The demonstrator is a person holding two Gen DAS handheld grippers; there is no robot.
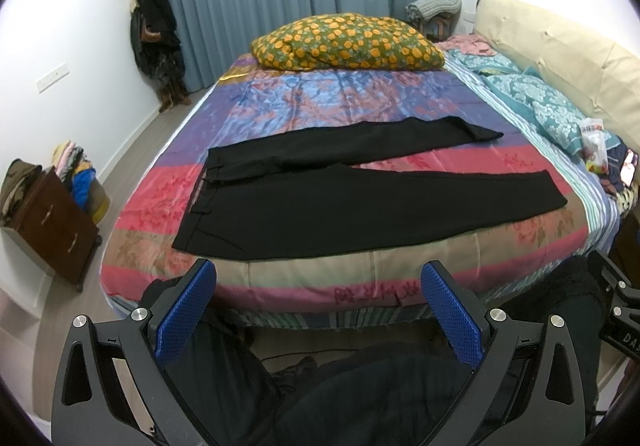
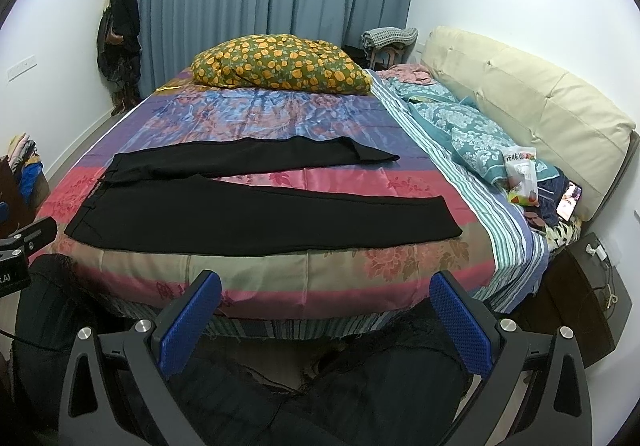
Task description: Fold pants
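- one pair of black pants (image 1: 360, 189), two legs spread apart
- two grippers: left gripper (image 1: 318, 282) and right gripper (image 2: 326, 292), two blue-padded fingers (image 1: 188, 310) each, both spread wide with nothing between
- one orange-flowered pillow (image 1: 348, 43)
- one teal patterned pillow (image 2: 476, 137)
- one snack bag (image 2: 522, 175)
- one phone (image 2: 570, 199), screen lit
- one brown two-drawer cabinet (image 1: 56, 221)

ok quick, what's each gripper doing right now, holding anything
Left gripper: open, holding nothing, short of the black pants.
Right gripper: open, holding nothing.
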